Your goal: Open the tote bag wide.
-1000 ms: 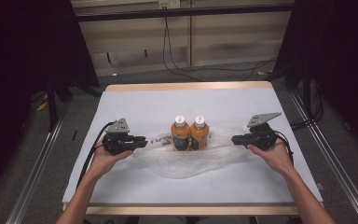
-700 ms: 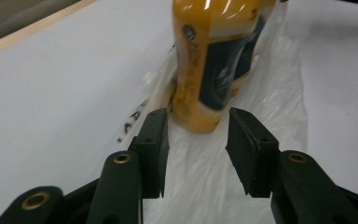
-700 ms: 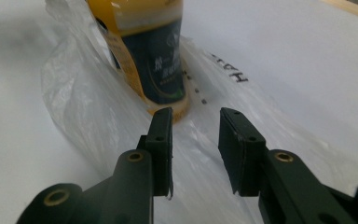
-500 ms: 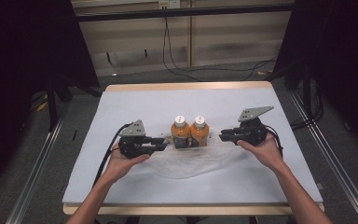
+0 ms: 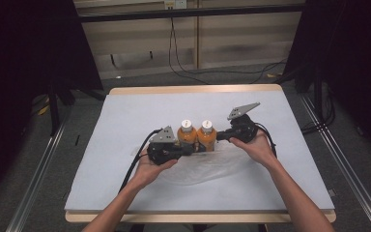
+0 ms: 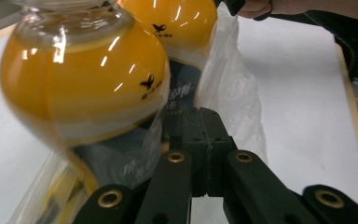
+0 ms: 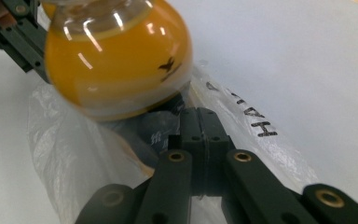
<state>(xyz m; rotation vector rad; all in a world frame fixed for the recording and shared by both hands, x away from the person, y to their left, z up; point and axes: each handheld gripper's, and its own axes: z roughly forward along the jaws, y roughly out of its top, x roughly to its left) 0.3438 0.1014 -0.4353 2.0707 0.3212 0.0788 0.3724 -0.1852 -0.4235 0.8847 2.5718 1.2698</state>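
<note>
Two orange drink bottles with white caps, the left bottle (image 5: pixel 186 136) and the right bottle (image 5: pixel 206 136), stand side by side on a clear plastic bag (image 5: pixel 207 166) at the table's middle. My left gripper (image 5: pixel 192 149) presses in against the left bottle's base. In the left gripper view my left gripper (image 6: pixel 203 114) is shut on the bag's film (image 6: pixel 233 93), with the near bottle (image 6: pixel 84 84) just beyond. My right gripper (image 5: pixel 221 137) sits against the right bottle. In its own view my right gripper (image 7: pixel 199 114) is shut on the bag (image 7: pixel 65 154) under the bottle (image 7: pixel 116 60).
A white cover (image 5: pixel 125 121) spreads over the table, with a wooden edge (image 5: pixel 198 90) at the back. Black frames and curtains stand at both sides. Cables (image 5: pixel 188 67) lie on the floor behind. Black handwritten letters (image 7: pixel 249 116) mark the bag.
Both grippers have moved inward from the table's sides to the bottles, drawing the bag's two ends in against them. The bottles have stayed in place.
</note>
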